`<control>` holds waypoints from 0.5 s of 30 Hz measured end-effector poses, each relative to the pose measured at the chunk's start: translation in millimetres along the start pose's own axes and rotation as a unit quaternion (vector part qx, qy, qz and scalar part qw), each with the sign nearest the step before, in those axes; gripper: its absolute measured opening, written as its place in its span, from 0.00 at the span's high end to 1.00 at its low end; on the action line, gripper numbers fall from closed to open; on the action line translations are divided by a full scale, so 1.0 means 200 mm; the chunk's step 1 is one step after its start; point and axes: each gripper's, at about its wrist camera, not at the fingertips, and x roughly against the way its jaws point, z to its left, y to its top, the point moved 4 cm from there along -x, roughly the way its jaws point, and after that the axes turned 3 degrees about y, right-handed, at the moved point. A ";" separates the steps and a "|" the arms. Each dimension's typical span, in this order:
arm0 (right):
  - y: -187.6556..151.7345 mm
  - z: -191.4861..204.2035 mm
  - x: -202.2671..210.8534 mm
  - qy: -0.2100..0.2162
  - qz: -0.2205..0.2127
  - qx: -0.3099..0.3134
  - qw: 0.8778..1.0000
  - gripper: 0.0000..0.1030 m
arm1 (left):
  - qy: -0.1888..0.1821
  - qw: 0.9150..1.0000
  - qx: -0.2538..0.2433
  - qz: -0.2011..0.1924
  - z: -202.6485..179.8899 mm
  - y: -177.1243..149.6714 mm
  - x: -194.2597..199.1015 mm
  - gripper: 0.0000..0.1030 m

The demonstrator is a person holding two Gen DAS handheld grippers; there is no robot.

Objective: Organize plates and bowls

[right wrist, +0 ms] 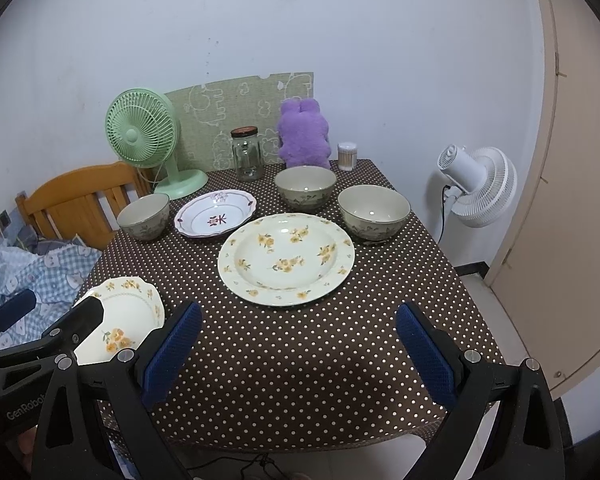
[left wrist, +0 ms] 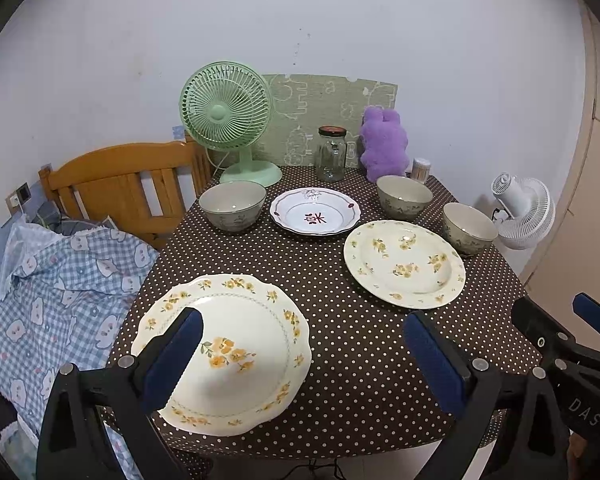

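- Both tools hovering over the near edge of the surface, nothing between the pads: left tool spread wide, right tool likewise apart and empty.
- Nothing stacked or gathered yet, judging by the spread; every dish lying singly on the dotted cloth, so the whole job seemingly ahead.
- Nearest, at the near left corner: scalloped yellow-flower plate, partly under the left tool's left pad in that view, overhanging or close to the surface's edge; likely first pick.
- Further in, toward the right edge: round yellow-flower plate, flat, apart from its neighbours but close to the right bowl.
- Beyond that, mid-surface: white plate with red mark, deeper in shape, between the left bowl and the middle bowl.
- Three matching bowls, all upright and empty: left bowl by the left edge, middle bowl toward the far edge, right bowl at the right edge.
- Left to do, as a guess: plates piled by size, bowls nested.
- Along the far edge, well clear of the dishes: green fan, glass jar, purple plush toy, toothpick holder; jar and fan base nearest any reach to the far dishes.
- Off the surface: bed with checked bedding to the left, white fan to the right; no obstruction from either.
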 end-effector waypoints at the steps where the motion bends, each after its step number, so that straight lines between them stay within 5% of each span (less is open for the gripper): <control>1: 0.00 0.00 0.00 -0.001 0.000 0.000 1.000 0.04 | 0.000 1.000 -0.001 0.000 0.00 0.00 0.00 0.03; 15: 0.00 0.01 -0.03 0.003 0.008 -0.004 1.000 0.04 | 0.002 1.000 -0.003 0.002 0.00 0.01 -0.01 0.03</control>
